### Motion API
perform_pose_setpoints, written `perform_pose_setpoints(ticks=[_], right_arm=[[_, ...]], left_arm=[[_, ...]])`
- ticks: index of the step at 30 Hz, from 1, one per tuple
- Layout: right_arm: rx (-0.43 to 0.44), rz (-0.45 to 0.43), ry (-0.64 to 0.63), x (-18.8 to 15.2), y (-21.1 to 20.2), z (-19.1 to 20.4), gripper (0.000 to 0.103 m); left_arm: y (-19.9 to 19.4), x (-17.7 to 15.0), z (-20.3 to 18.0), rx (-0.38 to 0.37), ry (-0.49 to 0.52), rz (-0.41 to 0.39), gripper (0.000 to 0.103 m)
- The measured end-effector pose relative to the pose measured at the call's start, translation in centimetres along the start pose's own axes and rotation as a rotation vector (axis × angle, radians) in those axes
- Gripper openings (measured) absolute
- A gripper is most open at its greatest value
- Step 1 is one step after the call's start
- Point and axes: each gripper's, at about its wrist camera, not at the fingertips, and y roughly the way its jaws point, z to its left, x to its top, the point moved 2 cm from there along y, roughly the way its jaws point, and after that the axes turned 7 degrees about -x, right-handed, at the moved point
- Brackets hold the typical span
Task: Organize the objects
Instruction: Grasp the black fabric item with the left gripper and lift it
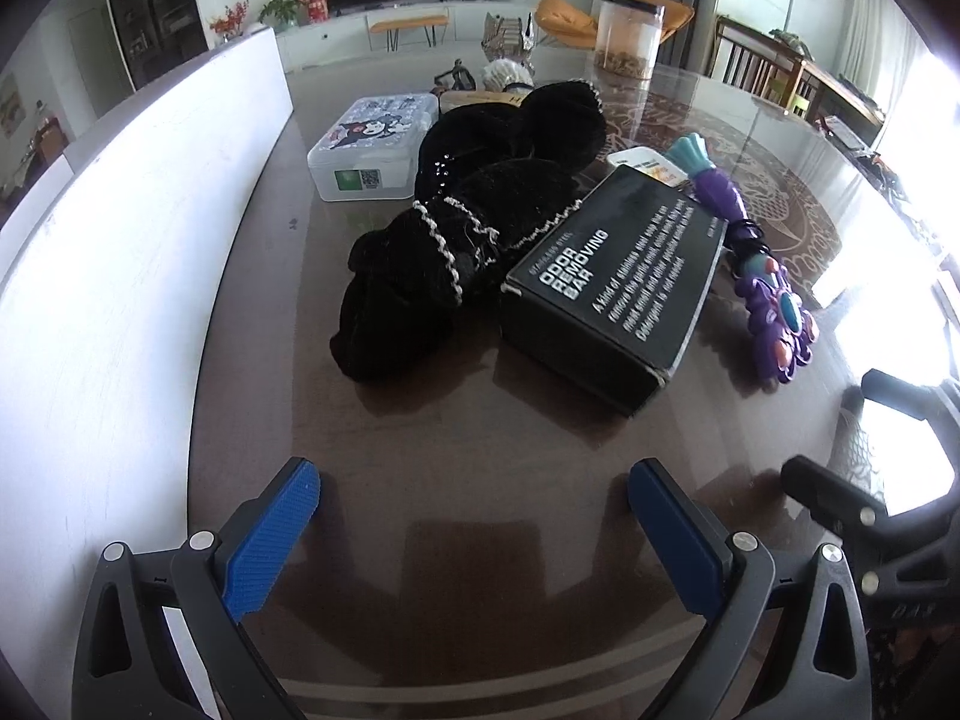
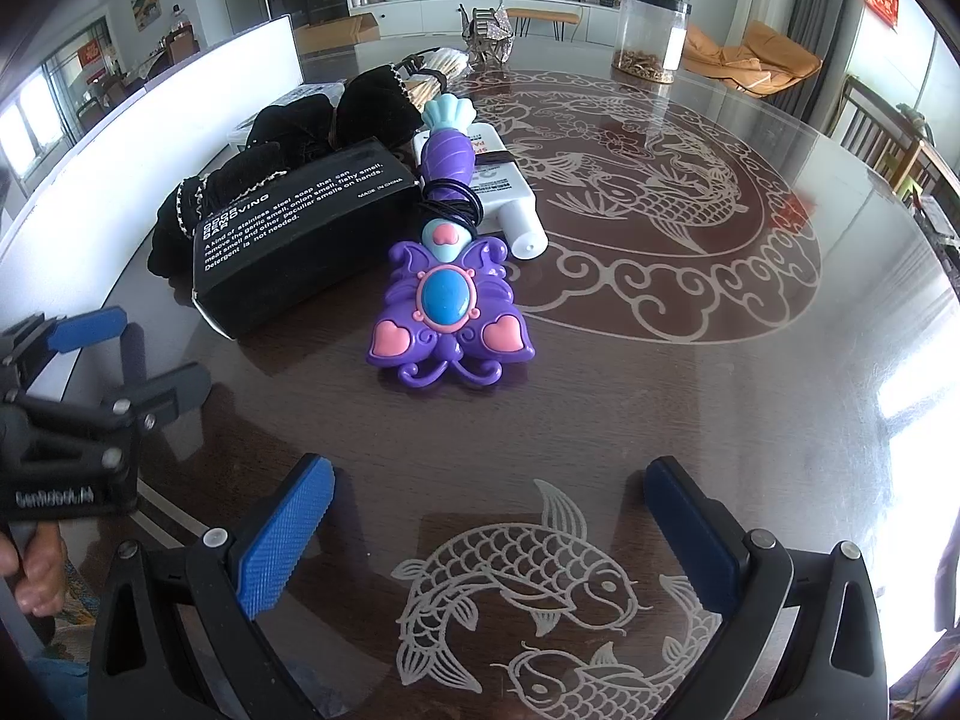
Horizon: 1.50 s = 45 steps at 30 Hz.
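A black odor-removing-bar box (image 1: 612, 282) (image 2: 300, 228) lies mid-table, leaning against a crumpled black cloth with silver trim (image 1: 474, 222) (image 2: 288, 132). To its right lies a purple butterfly toy wand (image 2: 447, 276) (image 1: 774, 300) with black hair ties around its handle. A white tube (image 2: 510, 186) rests behind the wand. A white cartoon-printed case (image 1: 372, 144) sits behind the cloth. My left gripper (image 1: 474, 510) is open, empty, short of the box. My right gripper (image 2: 489, 516) is open, empty, in front of the wand.
A white board (image 1: 120, 252) stands along the table's left side. A clear jar with a black lid (image 2: 651, 30) and small ornaments (image 2: 486, 30) stand at the far end. The glass tabletop (image 2: 690, 390) carries a fish pattern. A hand (image 2: 36, 570) holds the left gripper's handle.
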Motion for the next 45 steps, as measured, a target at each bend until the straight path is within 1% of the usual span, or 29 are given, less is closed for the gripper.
perform_pose_setpoints(ticks=[2,6,10,11,14,17,20,23,24,26,27,28,29,30,31,32,33,34,36,38,39,40,41,42,45], right_arm=[[0.000,0.000,0.000,0.0,0.0,0.0,0.103],[-0.001,0.000,0.000,0.0,0.0,0.0,0.103],[-0.001,0.000,0.000,0.0,0.0,0.0,0.103],[-0.001,0.000,0.000,0.0,0.0,0.1,0.103],[-0.001,0.000,0.000,0.0,0.0,0.0,0.103],[0.000,0.000,-0.001,0.0,0.0,0.1,0.103],[0.000,0.000,-0.001,0.0,0.0,0.1,0.103],[-0.001,-0.002,0.002,0.0,0.1,0.1,0.103],[-0.001,-0.003,0.002,0.0,0.1,0.2,0.103],[-0.001,-0.003,0.003,0.1,0.1,0.2,0.103],[-0.001,-0.003,0.003,0.1,0.1,0.2,0.103],[-0.001,-0.003,0.003,0.1,0.1,0.2,0.103],[-0.002,-0.003,0.003,0.1,0.1,0.2,0.103],[-0.002,-0.002,0.003,0.1,0.2,0.2,0.103],[-0.002,-0.002,0.004,0.1,0.2,0.2,0.103],[-0.002,-0.002,0.005,0.2,0.2,0.3,0.103],[-0.002,-0.002,0.005,0.1,0.1,0.3,0.103],[-0.002,-0.002,0.005,0.1,0.1,0.2,0.103],[-0.002,-0.003,0.006,0.2,0.2,0.1,0.103],[-0.002,-0.002,0.006,0.2,0.2,0.1,0.103],[-0.002,-0.002,0.006,0.2,0.2,0.1,0.103],[-0.002,-0.002,0.007,0.2,0.2,0.1,0.103],[-0.002,-0.002,0.006,0.2,0.2,0.1,0.103],[-0.002,-0.002,0.006,0.2,0.2,0.1,0.103],[-0.001,-0.002,0.006,0.2,0.2,0.1,0.103]], left_arm=[[0.3,0.6,0.2,0.002,-0.006,0.043,0.103],[0.1,2.1,1.2,0.026,-0.039,0.029,0.103],[1.7,3.6,1.3,0.063,-0.071,0.046,0.103],[2.1,4.2,1.0,0.065,-0.071,0.036,0.103],[3.2,5.9,-1.2,0.083,-0.016,0.021,0.103],[3.6,7.0,-2.7,0.102,0.042,0.032,0.103],[2.3,7.5,-2.4,0.109,0.069,-0.020,0.103],[2.3,8.3,-1.3,0.105,0.070,-0.020,0.103],[2.6,8.6,-1.0,0.094,0.064,-0.009,0.103],[3.3,8.7,-0.4,0.045,0.045,0.006,0.103],[3.6,8.6,-0.2,0.015,0.038,0.014,0.096],[3.6,8.3,-0.2,-0.014,0.031,0.016,0.082],[3.8,8.0,-0.1,-0.046,0.025,0.022,0.057],[3.5,7.5,-0.3,-0.030,0.037,0.000,0.046],[3.1,6.9,-0.5,-0.048,0.047,-0.007,0.044],[2.5,6.2,-0.5,-0.070,0.035,-0.007,0.044],[2.1,5.6,-0.5,-0.076,0.024,-0.010,0.043],[1.5,4.4,-0.4,-0.076,0.011,-0.010,0.043],[0.5,2.8,-0.5,-0.050,0.012,-0.013,0.044],[-0.2,1.1,-0.8,-0.011,0.027,-0.017,0.049],[0.1,1.0,-1.1,-0.002,0.033,-0.020,0.059],[0.2,0.9,-1.1,-0.001,0.034,-0.019,0.066],[0.4,0.9,-1.0,-0.006,0.032,-0.012,0.081],[0.7,1.0,-0.9,-0.011,0.026,-0.011,0.090],[1.2,1.2,-0.4,-0.008,0.021,-0.016,0.100]])
